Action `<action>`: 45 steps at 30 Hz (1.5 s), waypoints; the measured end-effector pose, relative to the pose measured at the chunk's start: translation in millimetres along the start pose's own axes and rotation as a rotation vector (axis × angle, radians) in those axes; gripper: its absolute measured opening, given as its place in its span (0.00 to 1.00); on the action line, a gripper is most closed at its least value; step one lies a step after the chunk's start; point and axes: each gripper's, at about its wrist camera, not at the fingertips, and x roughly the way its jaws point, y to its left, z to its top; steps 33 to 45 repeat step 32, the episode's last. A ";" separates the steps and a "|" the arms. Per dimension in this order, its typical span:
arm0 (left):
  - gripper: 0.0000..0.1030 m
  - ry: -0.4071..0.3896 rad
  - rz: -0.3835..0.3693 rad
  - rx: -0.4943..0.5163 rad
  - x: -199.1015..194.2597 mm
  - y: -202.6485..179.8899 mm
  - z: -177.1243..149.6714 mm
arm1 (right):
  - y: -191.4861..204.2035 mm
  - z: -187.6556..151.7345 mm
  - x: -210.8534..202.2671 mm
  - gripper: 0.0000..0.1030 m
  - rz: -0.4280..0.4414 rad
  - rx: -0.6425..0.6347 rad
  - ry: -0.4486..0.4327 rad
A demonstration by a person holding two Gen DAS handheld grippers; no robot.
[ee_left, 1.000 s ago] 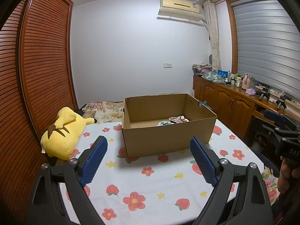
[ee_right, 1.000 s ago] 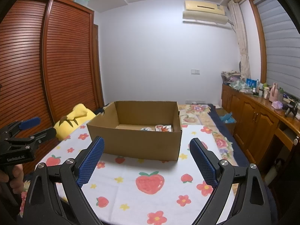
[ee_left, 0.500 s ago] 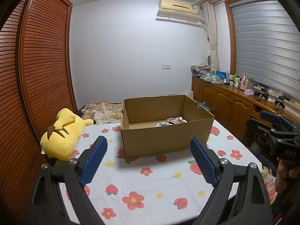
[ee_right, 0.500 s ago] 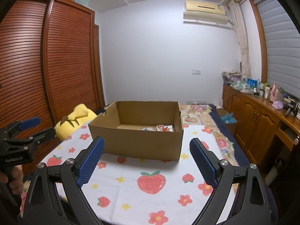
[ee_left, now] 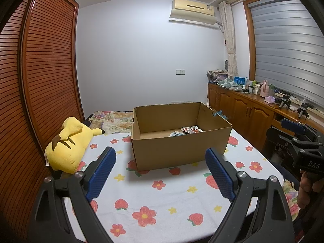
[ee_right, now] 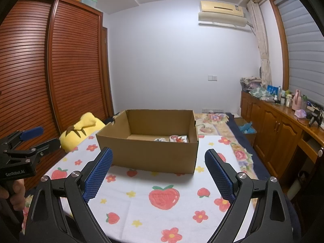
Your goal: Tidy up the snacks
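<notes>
the snack packs (ee_left: 185,131) already lie in the far right of the box (ee_left: 178,151); no snacks show on the table (ee_left: 162,192); the left gripper (ee_left: 160,171) and right gripper (ee_right: 159,172) are both spread wide, holding nothing; the job looks about done.

A cardboard box (ee_left: 178,143) stands on the bed (ee_left: 162,198), toward its far end, with snack packets (ee_left: 189,130) lying in its far right corner. A plush toy (ee_left: 67,143) lies along the bed's left edge, left of the box.

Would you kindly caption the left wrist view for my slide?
Open left gripper faces a cardboard box holding snacks.
</notes>
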 end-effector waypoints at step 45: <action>0.89 -0.001 -0.004 -0.010 -2.0 3.8 -1.0 | 0.2 0.0 0.0 0.91 0.001 -0.001 0.001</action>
